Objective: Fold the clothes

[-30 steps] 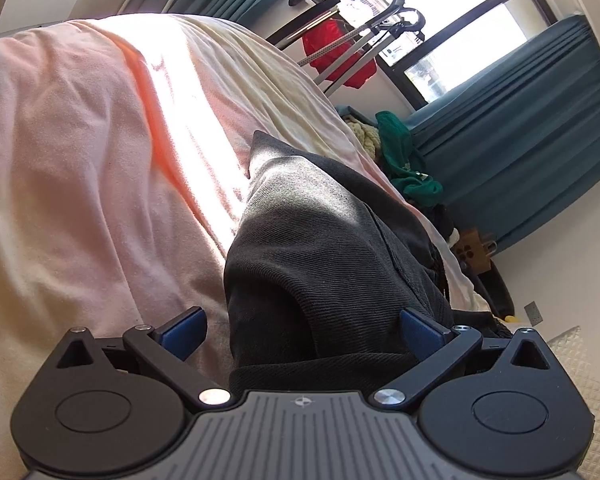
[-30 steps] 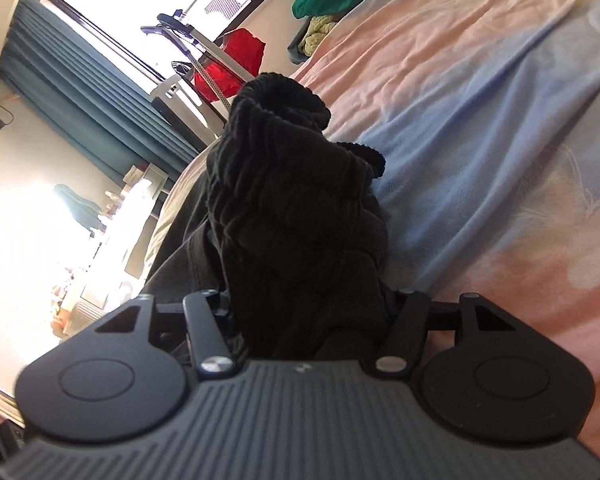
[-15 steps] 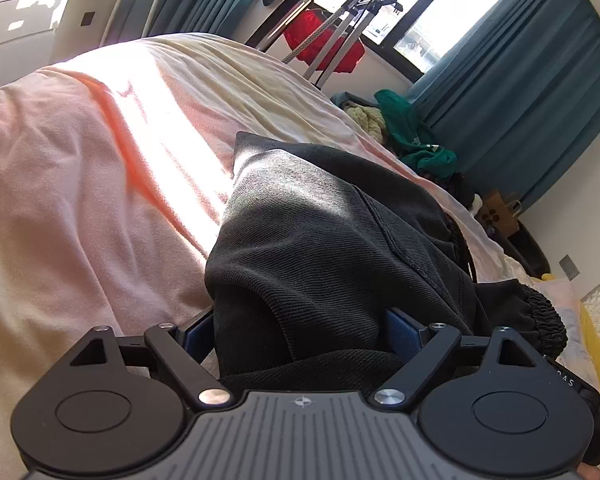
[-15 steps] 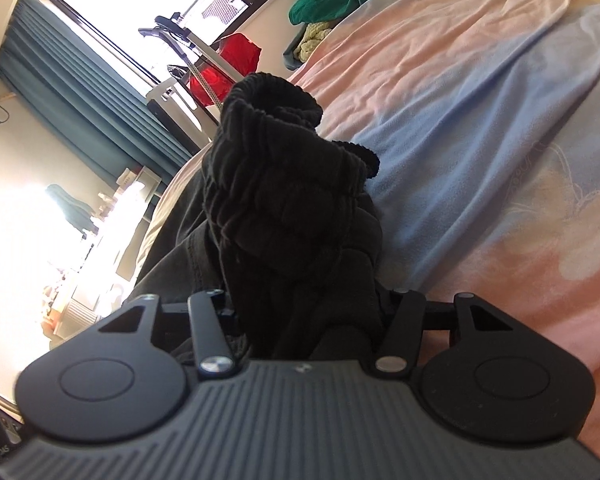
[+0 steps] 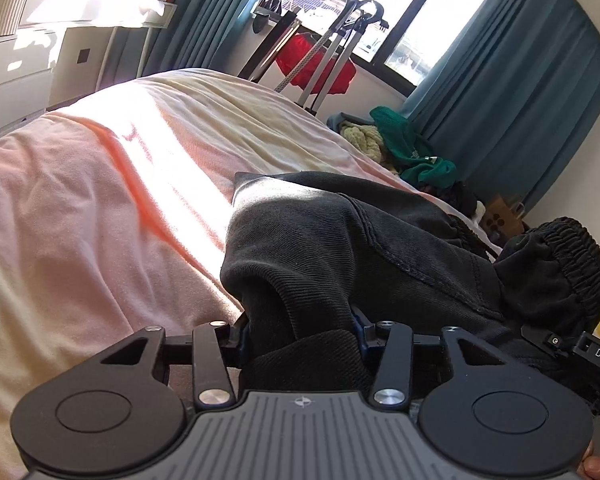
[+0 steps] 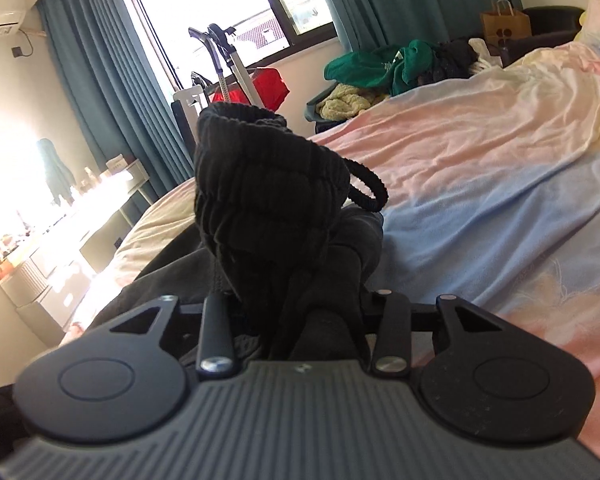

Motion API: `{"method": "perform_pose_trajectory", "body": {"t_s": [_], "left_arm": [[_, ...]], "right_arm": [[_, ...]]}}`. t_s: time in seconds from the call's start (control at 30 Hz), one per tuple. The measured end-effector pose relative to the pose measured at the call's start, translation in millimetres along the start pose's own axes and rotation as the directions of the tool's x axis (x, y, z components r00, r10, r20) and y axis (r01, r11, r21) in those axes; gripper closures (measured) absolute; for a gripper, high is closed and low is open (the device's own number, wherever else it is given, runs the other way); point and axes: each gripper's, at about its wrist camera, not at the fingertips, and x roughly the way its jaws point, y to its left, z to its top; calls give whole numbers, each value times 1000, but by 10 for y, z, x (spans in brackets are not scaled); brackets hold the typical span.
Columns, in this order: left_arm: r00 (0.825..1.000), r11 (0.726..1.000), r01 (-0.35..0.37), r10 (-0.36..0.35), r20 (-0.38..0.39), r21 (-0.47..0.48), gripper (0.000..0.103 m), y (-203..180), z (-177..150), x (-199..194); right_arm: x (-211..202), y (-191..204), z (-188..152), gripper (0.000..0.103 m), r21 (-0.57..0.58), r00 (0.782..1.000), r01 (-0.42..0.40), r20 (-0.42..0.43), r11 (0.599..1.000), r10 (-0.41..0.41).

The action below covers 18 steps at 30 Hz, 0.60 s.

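**Dark trousers gathered at both ends, fold barely begun**

The dark trousers lie crumpled on the pastel bedspread, at about 3 o'clock of the sunlit patch in the left wrist view. They are bunched, not flattened, so I judge the folding to be at an early stage: the cloth is being picked up at two places, and laying it out, doubling it over and smoothing it all remain. A heap of green and cream clothes waits at about 1 o'clock beyond the bed, unfolded.

The left gripper has a thick fold of the trousers between its jaws, which are closing; the fabric fills the gap and the pads appear to press on it. The right gripper is likewise closing on the ribbed elastic waistband, which stands up at 12 o'clock above it with a drawcord loop hanging at 2 o'clock. Its pads are hidden by cloth, so a firm grasp there is likely, not certain.
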Motion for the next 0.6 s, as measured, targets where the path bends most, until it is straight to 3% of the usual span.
{"method": "perform_pose_trajectory", "body": {"t_s": [0.2,0.33,0.5,0.6], "left_arm": [[999,999,5,-8,51,49,60,-370,93,-301],[998,997,11,-16,58,78,60,-810,238,-301],[994,989,73,-82,65,132,60,-1678,491,119],[988,976,130,-142,60,173,60,-2334,569,601]], "right_arm": [[-335,-1,241,66,69,996,-73,65,995,68],[-507,-159,500,67,111,992,-87,99,990,76],[-654,-613,1018,67,166,986,-77,161,983,50],[-634,-1025,1419,67,196,980,-51,200,979,11]]}}
